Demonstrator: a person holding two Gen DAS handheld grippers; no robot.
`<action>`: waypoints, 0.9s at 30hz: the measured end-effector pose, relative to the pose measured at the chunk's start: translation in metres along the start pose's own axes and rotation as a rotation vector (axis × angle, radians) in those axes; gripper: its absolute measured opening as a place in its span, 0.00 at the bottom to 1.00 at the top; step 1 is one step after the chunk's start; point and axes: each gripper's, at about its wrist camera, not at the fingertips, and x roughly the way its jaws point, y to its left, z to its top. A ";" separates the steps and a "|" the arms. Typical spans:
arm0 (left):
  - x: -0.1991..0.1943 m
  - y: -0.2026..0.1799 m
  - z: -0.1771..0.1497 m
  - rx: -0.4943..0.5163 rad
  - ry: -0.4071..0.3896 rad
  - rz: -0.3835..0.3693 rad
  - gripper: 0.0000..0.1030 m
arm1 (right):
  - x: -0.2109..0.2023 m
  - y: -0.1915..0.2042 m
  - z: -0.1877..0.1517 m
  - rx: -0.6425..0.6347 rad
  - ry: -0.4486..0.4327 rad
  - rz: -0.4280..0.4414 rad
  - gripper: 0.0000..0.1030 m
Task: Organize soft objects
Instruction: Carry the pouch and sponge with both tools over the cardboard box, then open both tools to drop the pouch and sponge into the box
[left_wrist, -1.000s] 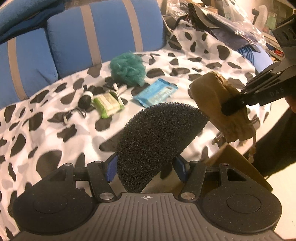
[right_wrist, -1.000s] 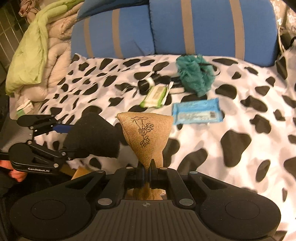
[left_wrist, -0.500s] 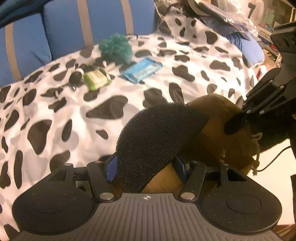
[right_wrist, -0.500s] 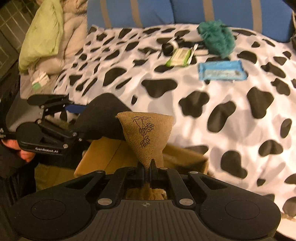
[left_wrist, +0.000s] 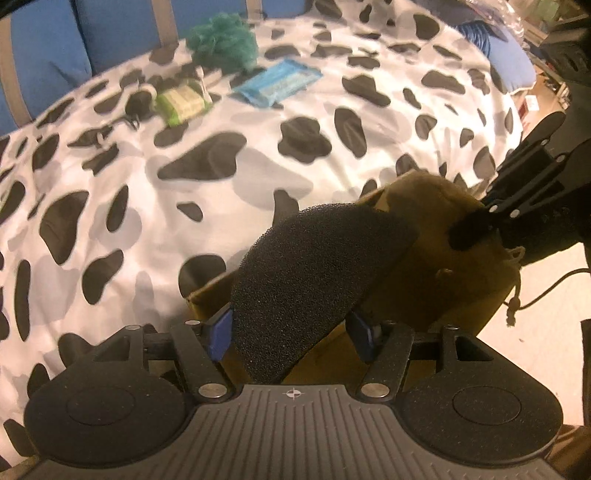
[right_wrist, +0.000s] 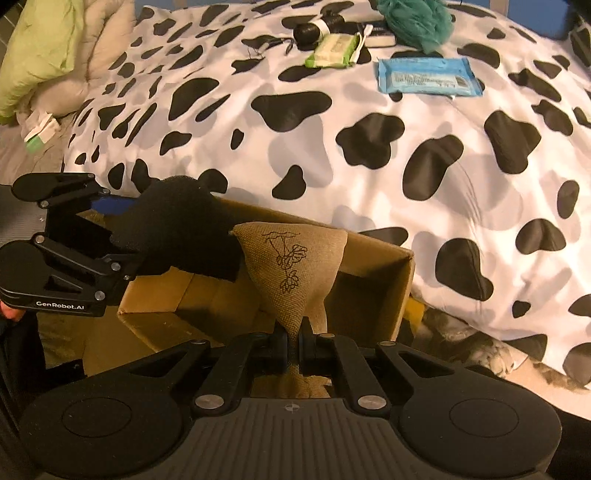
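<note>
Burlap pouch (right_wrist: 291, 266) — limp, light, pinched at its gathered neck by the right gripper (right_wrist: 294, 338) — and black foam sponge (left_wrist: 314, 280), springy, clamped edgewise in the left gripper (left_wrist: 291, 328), both hang over the open cardboard box (right_wrist: 404, 288) at the bed's edge.

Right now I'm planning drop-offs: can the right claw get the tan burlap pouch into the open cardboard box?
Probably yes. The right claw holds the tan burlap pouch over the open cardboard box; only the black foam sponge crowds its left side.
</note>
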 end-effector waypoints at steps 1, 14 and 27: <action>0.003 0.001 0.001 -0.002 0.015 -0.002 0.63 | 0.000 0.001 0.000 -0.004 0.001 -0.003 0.25; 0.009 0.005 0.017 -0.043 0.033 -0.005 0.78 | -0.011 -0.015 0.010 0.064 -0.065 -0.051 0.98; -0.009 0.016 0.016 -0.107 -0.074 0.060 0.78 | -0.017 -0.016 0.017 0.090 -0.132 -0.083 1.00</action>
